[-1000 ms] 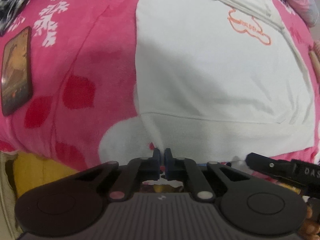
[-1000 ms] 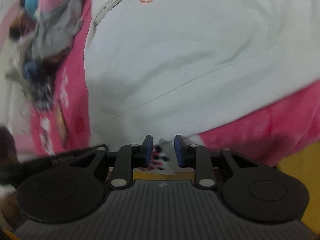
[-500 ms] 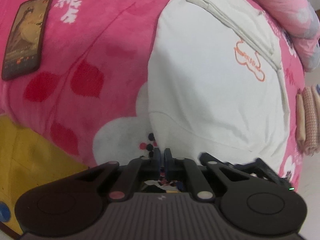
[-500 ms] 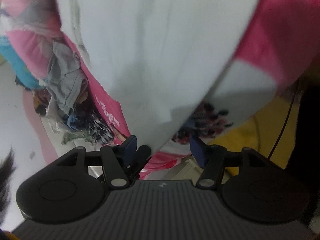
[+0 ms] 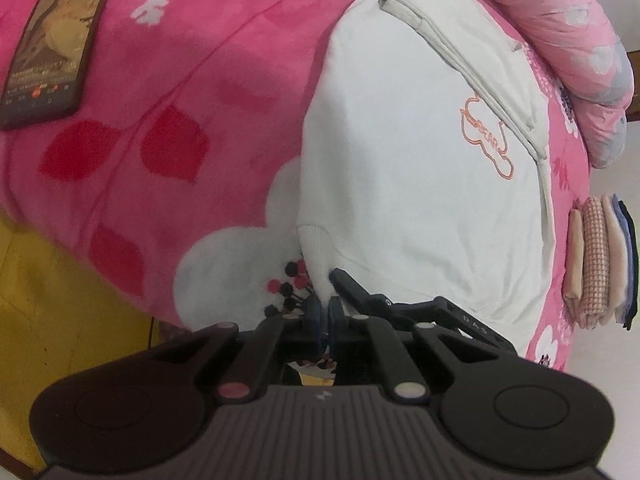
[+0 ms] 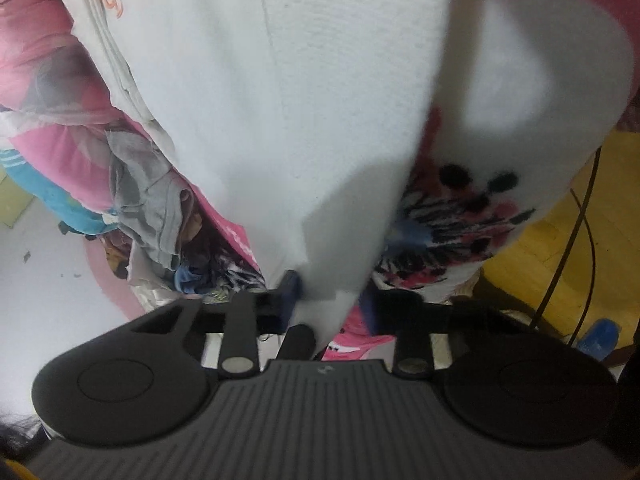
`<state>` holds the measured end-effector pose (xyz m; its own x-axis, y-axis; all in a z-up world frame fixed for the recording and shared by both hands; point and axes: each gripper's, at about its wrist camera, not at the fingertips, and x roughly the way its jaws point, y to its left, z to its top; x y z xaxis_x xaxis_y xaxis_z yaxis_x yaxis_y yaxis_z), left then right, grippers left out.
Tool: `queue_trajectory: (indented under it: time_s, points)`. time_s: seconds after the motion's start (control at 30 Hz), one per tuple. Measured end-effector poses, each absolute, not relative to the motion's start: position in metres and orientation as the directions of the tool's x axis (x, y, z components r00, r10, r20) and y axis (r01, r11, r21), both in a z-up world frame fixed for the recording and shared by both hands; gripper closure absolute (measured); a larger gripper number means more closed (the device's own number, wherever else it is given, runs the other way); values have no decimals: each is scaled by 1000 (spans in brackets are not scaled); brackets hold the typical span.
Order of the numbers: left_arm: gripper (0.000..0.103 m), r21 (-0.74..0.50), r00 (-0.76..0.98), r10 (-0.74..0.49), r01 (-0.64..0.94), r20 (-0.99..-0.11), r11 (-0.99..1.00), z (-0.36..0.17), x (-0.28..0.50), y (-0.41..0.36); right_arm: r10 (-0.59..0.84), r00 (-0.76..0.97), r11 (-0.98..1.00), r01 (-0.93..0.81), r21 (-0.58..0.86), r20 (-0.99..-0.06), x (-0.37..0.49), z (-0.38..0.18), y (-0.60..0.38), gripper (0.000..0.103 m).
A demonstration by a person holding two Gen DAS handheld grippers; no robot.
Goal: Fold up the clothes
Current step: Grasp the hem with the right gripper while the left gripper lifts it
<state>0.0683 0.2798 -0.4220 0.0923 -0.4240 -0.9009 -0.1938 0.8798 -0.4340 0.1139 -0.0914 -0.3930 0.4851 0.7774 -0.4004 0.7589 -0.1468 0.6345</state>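
**Both tongs at the sweatshirt's near hem corner**

A white sweatshirt [image 5: 420, 168] lies spread on a pink blanket [image 5: 192, 80] over the bed, its ribbed hem near, its collar far. An orange bear logo [image 5: 486, 144] shows on the chest.

The left tongs [image 5: 323, 312] are pinched together on the hem's near left corner. The right tongs [image 6: 328, 300] stand apart with the hem cloth hanging between their jaws; they have not clamped it, as far as the blurred right view shows. In the left view the right tool's finger reaches in just right of the left tongs, so both meet at 1 corner.

The body lies flat with no fold across it that I can see. The sleeves are not visible; whether they are tucked under I cannot tell. A stack [image 5: 600, 260] of folded cloths stands at the right edge of the bed, so some garments already lie folded. Crumpled clothes [image 6: 160, 200] lie in a pile at the left of the right view. A phone [image 5: 52, 44] rests far left on the blanket.

My judgement: this sweatshirt is partway at most, and the pile suggests more remains.
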Motion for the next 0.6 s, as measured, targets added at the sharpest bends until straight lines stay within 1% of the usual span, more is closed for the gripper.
queue_trajectory:
  time_s: [0.07,0.13,0.17,0.2,0.23,0.27,0.3,0.47,0.6]
  points:
    - [99,-449,94,-440,-200,-893,871,-425,69,282,770,495,-141,747,649,-402,116,-391,-92,95]
    - [98,-470,96,-460,-207,-883,858,-427,69,285,763,501,-127,736,665,-409,118,-388,-92,97]
    - [93,-479,97,-470,-214,-878,851,-428,69,287,761,500,-118,733,670,-413,119,-387,-92,98]
    - [82,-482,97,-473,-226,-876,846,-429,71,290,760,500,-111,730,674,-416,120,-386,-92,98]
    - [77,-480,103,-469,-241,-877,843,-429,72,293,759,499,-107,730,675,-419,120,-386,-92,98]
    - [70,-478,108,-467,-256,-878,840,-430,73,297,757,499,-105,730,675,-421,121,-386,-92,98]
    - [66,-480,109,-469,-270,-876,835,-432,75,298,757,498,-103,729,676,-422,121,-386,-92,98]
    - [62,-490,113,-482,-335,-869,805,-445,86,307,759,494,-90,725,683,-424,124,-384,-93,98]
    - [61,-518,93,-524,-371,-846,771,-461,97,305,760,491,-80,721,689,-426,126,-382,-94,98]
